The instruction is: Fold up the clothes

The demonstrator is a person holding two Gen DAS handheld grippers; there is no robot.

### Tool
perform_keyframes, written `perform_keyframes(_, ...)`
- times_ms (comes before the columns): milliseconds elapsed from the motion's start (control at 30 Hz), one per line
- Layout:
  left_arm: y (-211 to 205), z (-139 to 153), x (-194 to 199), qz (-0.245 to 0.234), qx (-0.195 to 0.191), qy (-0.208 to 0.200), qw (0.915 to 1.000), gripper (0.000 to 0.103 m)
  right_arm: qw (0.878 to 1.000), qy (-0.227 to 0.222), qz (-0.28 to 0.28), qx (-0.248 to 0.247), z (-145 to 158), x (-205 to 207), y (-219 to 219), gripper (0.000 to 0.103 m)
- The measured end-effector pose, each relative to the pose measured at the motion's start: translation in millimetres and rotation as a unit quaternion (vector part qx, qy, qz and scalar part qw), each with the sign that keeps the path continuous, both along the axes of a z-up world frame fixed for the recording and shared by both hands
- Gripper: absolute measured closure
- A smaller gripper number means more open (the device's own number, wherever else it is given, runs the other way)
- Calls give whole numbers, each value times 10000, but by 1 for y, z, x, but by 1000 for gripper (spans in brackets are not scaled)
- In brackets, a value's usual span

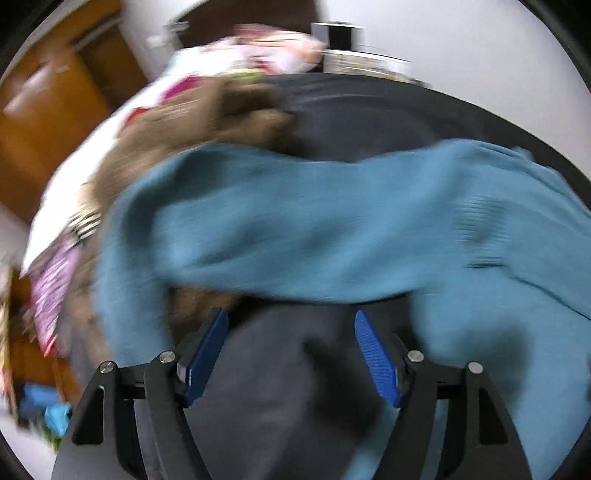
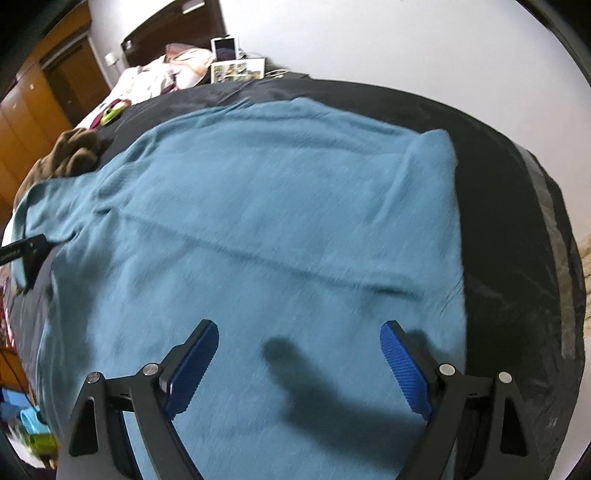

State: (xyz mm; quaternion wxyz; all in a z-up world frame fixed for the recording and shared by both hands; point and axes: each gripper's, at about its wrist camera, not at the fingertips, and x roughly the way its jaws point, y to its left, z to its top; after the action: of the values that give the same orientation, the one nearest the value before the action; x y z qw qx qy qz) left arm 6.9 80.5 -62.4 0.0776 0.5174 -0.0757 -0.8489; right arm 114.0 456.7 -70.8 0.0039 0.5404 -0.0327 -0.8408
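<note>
On the dark grey bed cover point(image 2: 491, 177), spread flat across most of its width, lies one teal knitted sweater point(image 2: 258, 206), a long crease running across its body. Right gripper point(image 2: 299, 363), black with blue ribbed pads: above the sweater's near part, jaws wide apart, nothing between them, its shadow cast on the knit. Left gripper point(image 1: 291, 356), same make: beside the sweater's sleeve point(image 1: 295, 229), over bare cover, jaws apart and empty; the sleeve lies folded across the view just beyond its fingertips, the view itself blurred. Brown crumpled garment point(image 2: 70, 155): touching the sweater's far left edge. White patterned bedding point(image 2: 155, 77): well beyond the sweater, near the dark wooden headboard point(image 2: 173, 26).
</note>
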Motion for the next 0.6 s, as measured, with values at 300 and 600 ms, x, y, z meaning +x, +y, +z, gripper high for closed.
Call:
perform_keyframes(300,-79,-10,11,842,-140,360,9957,27,9996,-238,78,-135,-17,15,-1,12)
perform_keyframes(600,-72,-30,-18,695,-128,85,9975,27,9997,-233,80,-51,-12,24,4,12)
